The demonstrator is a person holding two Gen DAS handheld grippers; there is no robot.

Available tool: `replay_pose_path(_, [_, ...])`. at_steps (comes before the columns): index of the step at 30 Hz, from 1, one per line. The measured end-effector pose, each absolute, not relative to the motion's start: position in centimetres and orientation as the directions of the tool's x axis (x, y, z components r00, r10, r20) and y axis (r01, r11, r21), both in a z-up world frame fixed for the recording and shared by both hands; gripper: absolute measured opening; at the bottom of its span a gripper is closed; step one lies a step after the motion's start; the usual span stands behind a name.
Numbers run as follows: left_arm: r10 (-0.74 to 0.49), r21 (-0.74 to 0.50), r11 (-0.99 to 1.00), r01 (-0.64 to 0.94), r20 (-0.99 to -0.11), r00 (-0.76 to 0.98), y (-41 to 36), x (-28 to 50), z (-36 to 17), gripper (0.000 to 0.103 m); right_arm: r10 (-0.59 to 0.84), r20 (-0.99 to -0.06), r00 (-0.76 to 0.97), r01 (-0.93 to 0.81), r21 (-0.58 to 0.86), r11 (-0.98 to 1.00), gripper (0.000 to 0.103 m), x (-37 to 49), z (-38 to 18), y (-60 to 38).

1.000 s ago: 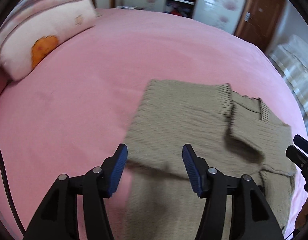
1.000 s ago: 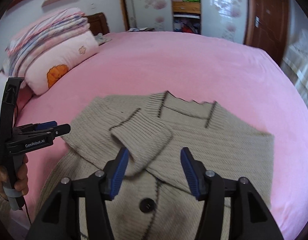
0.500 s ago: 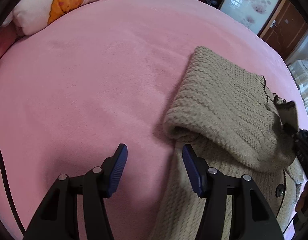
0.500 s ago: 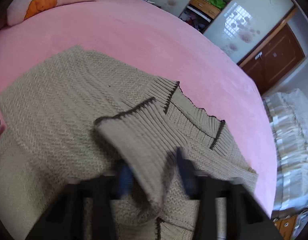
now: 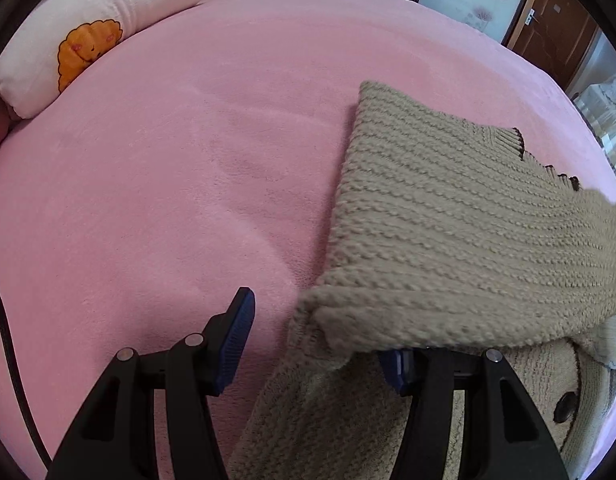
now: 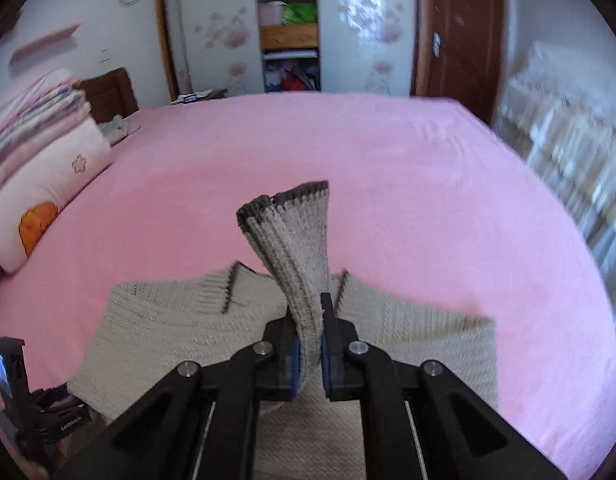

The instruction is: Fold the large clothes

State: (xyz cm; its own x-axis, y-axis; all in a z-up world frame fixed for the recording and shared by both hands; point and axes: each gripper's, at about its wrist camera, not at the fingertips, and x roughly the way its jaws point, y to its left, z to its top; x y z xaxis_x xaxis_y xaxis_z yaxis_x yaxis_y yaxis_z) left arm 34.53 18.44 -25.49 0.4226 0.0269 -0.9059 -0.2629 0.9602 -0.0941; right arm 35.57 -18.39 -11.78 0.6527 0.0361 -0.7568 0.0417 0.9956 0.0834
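Note:
A beige knit cardigan (image 5: 448,216) with dark trim and dark buttons lies on the pink bed (image 5: 167,168). In the left wrist view my left gripper (image 5: 316,328) hangs low over its left edge, jaws apart. The left finger (image 5: 235,336) stands over bare bedding. The right finger's tip is hidden under a thick fold of the knit. In the right wrist view my right gripper (image 6: 308,312) is shut on the ribbed sleeve cuff (image 6: 295,236), which sticks up between the pads above the spread cardigan (image 6: 167,332).
A white pillow (image 5: 87,40) with an orange cartoon lies at the bed's left, under stacked striped blankets (image 6: 23,120). A wardrobe (image 6: 287,20) and a brown door (image 6: 456,32) stand beyond the bed. A black cable (image 5: 7,340) runs along the left.
My right gripper closed on the sleeve cuff and lifted it off the cardigan. My left gripper sank and shifted to the cardigan's left edge, where the fold now covers its right finger.

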Motion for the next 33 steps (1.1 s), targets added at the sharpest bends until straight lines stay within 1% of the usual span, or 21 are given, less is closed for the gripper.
replay_pose_path(2, [0.017, -0.099, 0.961, -0.259, -0.911, 0.413, 18.5, 34.4, -25.7, 0.056, 0.033, -0.808, 0.588, 0.107, 0.118, 0.987, 0.009, 35.7, -15.1, -21.2])
replay_pose_path(4, [0.021, -0.09, 0.965, -0.247, -0.911, 0.412, 18.4, 34.2, -25.8, 0.056, 0.03, -0.852, 0.522, 0.167, 0.136, 0.977, 0.013, 35.3, -18.2, -23.5])
replay_pose_path(6, [0.025, -0.074, 0.972, -0.224, -0.912, 0.409, 18.4, 33.9, -25.6, 0.056, 0.077, -0.888, 0.453, 0.233, 0.202, 0.951, 0.018, 34.8, -21.2, -26.4])
replay_pose_path(8, [0.023, -0.063, 0.978, -0.198, -0.914, 0.406, 18.4, 33.7, -25.5, 0.056, 0.152, -0.881, 0.448, 0.278, 0.299, 0.913, 0.024, 34.0, -22.5, -28.7])
replay_pose_path(9, [0.012, -0.066, 0.982, -0.177, -0.913, 0.408, 18.5, 33.2, -25.1, 0.056, 0.2, -0.862, 0.465, 0.292, 0.362, 0.885, 0.024, 33.5, -22.7, -29.8])
replay_pose_path(10, [0.004, -0.071, 0.983, -0.168, -0.911, 0.412, 18.5, 32.9, -24.8, 0.056, 0.215, -0.854, 0.474, 0.307, 0.389, 0.869, 0.026, 33.2, -22.6, -30.6])
replay_pose_path(11, [-0.006, -0.079, 0.984, -0.159, -0.91, 0.414, 18.6, 32.5, -24.6, 0.056, 0.21, -0.851, 0.481, 0.321, 0.394, 0.861, 0.029, 33.0, -22.3, -31.2])
replay_pose_path(14, [-0.064, -0.143, 0.979, -0.147, -0.894, 0.443, 19.4, 30.9, -23.2, 0.056, 0.174, -0.845, 0.506, 0.327, 0.375, 0.868, 0.033, 32.9, -21.2, -32.1])
replay_pose_path(18, [-0.114, -0.207, 0.969, -0.135, -0.859, 0.5, 19.7, 30.7, -21.0, 0.056, 0.171, -0.844, 0.508, 0.3, 0.36, 0.883, 0.033, 33.5, -20.8, -31.9])
replay_pose_path(22, [-0.096, -0.185, 0.974, -0.129, -0.858, 0.504, 18.3, 33.2, -20.4, 0.056, 0.182, -0.87, 0.457, 0.264, 0.329, 0.907, 0.033, 35.3, -21.7, -29.8])
replay_pose_path(23, [-0.095, -0.182, 0.975, -0.128, -0.86, 0.501, 18.0, 33.9, -20.2, 0.056, 0.171, -0.877, 0.448, 0.257, 0.31, 0.915, 0.036, 35.6, -21.9, -29.1])
replay_pose_path(25, [-0.106, -0.196, 0.972, -0.128, -0.857, 0.505, 17.8, 35.2, -19.6, 0.056, 0.135, -0.882, 0.452, 0.229, 0.261, 0.938, 0.035, 35.8, -22.0, -28.2])
replay_pose_path(27, [-0.119, -0.223, 0.965, -0.138, -0.842, 0.526, 18.2, 36.2, -18.6, 0.056, 0.088, -0.886, 0.456, 0.186, 0.192, 0.964, 0.029, 35.9, -21.8, -27.3])
replay_pose_path(28, [-0.121, -0.229, 0.963, -0.141, -0.838, 0.532, 18.2, 36.7, -18.2, 0.056, 0.07, -0.885, 0.46, 0.166, 0.163, 0.973, 0.015, 36.0, -21.6, -27.0])
replay_pose_path(31, [-0.121, -0.234, 0.961, -0.147, -0.834, 0.538, 18.3, 37.7, -17.8, 0.056, 0.038, -0.859, 0.511, 0.152, 0.134, 0.979, 0.01, 35.5, -20.4, -27.4])
replay_pose_path(33, [-0.109, -0.214, 0.967, -0.14, -0.84, 0.532, 17.8, 38.3, -18.3, 0.056, 0.014, -0.826, 0.563, 0.158, 0.125, 0.98, 0.009, 35.4, -19.2, -27.9])
